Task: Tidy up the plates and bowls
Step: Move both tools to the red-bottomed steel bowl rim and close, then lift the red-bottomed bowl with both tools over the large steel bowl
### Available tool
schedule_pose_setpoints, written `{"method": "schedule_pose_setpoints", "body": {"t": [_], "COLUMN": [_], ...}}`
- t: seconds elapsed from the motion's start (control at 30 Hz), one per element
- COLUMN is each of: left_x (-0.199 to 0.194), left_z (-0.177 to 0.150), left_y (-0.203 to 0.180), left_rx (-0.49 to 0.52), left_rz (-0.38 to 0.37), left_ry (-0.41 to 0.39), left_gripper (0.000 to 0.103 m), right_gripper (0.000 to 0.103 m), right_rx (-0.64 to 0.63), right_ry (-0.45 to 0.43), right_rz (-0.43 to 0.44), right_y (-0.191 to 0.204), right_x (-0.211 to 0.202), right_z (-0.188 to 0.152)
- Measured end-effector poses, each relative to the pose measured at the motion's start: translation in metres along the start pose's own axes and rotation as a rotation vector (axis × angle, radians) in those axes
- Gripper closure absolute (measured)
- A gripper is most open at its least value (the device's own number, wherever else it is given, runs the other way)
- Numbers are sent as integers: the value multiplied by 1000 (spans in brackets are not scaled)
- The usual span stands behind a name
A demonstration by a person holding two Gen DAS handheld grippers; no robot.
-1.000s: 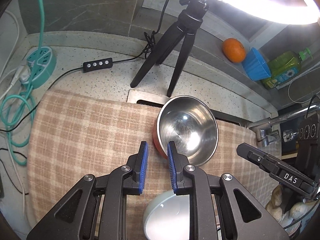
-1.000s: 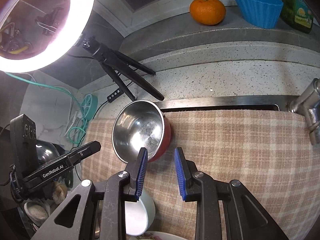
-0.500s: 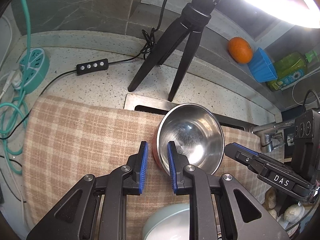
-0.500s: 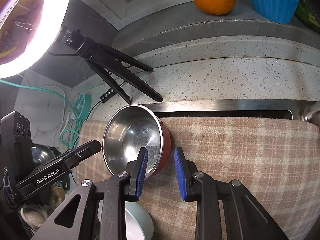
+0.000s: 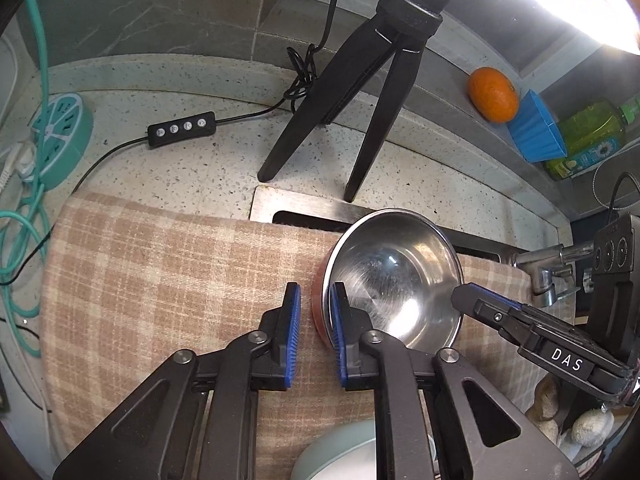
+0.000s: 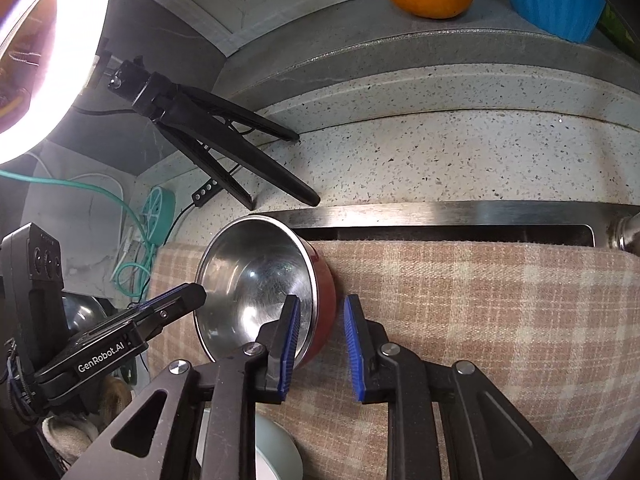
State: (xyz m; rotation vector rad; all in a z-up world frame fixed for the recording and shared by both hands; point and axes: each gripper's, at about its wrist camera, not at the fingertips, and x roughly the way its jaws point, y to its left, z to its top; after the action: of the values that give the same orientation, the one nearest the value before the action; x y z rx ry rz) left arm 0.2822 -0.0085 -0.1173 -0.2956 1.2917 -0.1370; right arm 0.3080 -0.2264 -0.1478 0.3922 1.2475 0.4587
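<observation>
A steel bowl with a red outside (image 5: 394, 276) (image 6: 256, 280) rests on the plaid cloth (image 5: 160, 280) (image 6: 480, 300). My left gripper (image 5: 314, 334) is open and straddles the bowl's left rim, one finger inside and one outside. My right gripper (image 6: 318, 346) is open and straddles the bowl's right rim the same way. The rim sits in each gap without being pinched. A pale green bowl (image 5: 340, 452) (image 6: 276, 452) lies below the grippers, mostly hidden.
A black tripod (image 5: 352, 92) (image 6: 224, 152) under a ring light stands behind the cloth. A sink slot (image 6: 440, 234), a tap (image 5: 540, 268), an orange (image 5: 493, 95), a blue cup (image 5: 536, 128), a green bottle (image 5: 588, 136) and a teal power strip (image 5: 60, 136) surround it.
Both grippers moved forward onto the steel bowl; each now has the rim between its fingers. The pale green bowl slid lower in both views.
</observation>
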Motion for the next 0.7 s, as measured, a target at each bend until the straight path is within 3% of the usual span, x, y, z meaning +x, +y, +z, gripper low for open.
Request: {"method": "schedule_pose_setpoints", "body": {"t": [0.3,0.7], "left_x": [5,-4], "left_z": [-1,-5], "left_y": [-6,-11], "left_rx": [24,29], "left_rz": [3,-2], "left_ry": [8,-6], "left_gripper": [98,98], "right_gripper": [93,95], "right_rx": [-6,-13], "right_ry": [27,16], "right_rz": [7,-11], "right_y": [3,7], "right_x": [9,0], "right_z": [-1,-7]}}
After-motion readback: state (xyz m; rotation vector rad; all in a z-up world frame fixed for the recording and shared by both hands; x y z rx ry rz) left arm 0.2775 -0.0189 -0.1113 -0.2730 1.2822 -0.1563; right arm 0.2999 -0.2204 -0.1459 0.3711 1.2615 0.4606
